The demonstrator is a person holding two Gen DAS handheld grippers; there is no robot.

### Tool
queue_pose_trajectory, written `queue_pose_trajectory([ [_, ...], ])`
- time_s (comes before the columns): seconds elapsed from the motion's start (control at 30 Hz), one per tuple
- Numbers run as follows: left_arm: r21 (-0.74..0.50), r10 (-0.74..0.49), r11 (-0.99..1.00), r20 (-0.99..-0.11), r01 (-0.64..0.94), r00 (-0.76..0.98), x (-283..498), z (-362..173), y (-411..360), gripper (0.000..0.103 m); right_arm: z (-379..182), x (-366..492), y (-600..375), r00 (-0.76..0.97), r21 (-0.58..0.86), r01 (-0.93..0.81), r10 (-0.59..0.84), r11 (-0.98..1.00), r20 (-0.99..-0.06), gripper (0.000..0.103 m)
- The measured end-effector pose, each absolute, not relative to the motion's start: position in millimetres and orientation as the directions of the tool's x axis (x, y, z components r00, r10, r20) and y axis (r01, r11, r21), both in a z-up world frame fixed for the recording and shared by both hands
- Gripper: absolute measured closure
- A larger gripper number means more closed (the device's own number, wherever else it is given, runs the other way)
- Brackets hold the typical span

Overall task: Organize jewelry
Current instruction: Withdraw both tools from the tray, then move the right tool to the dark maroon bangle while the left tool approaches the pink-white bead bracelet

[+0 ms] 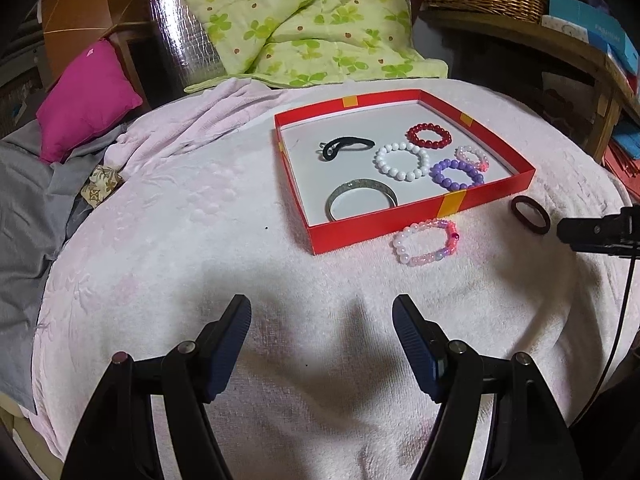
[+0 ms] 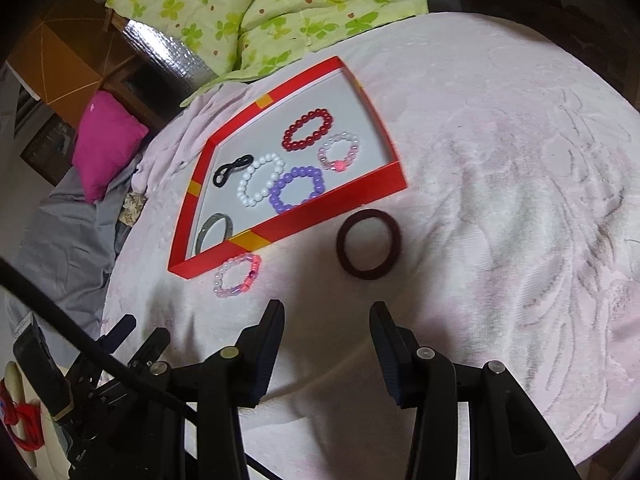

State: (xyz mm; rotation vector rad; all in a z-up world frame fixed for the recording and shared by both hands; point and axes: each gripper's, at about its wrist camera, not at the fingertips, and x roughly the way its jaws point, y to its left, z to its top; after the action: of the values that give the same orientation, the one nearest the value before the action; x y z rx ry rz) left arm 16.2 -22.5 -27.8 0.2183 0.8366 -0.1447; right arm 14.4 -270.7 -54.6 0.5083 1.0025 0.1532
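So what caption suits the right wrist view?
Open right gripper above a dark hair tie and pink bracelet outside the red tray.

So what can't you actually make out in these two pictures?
- Silver bangle, right wrist view: lower part hidden behind the red tray's wall.
- Right gripper, left wrist view: cut off by the frame edge.
- Blue box lettering, left wrist view: too small to read.
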Motion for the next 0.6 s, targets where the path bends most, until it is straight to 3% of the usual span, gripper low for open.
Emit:
queue_pose_trajectory([
  [0.6,0.112,-0.054,0.965,-0.797,0.235,0.602,29.1,-43.1,-36.5,0.029,-56.5,11.0,-289.4,0.539,0.499,0.142,0.356,0.855,-0.763,0.055],
])
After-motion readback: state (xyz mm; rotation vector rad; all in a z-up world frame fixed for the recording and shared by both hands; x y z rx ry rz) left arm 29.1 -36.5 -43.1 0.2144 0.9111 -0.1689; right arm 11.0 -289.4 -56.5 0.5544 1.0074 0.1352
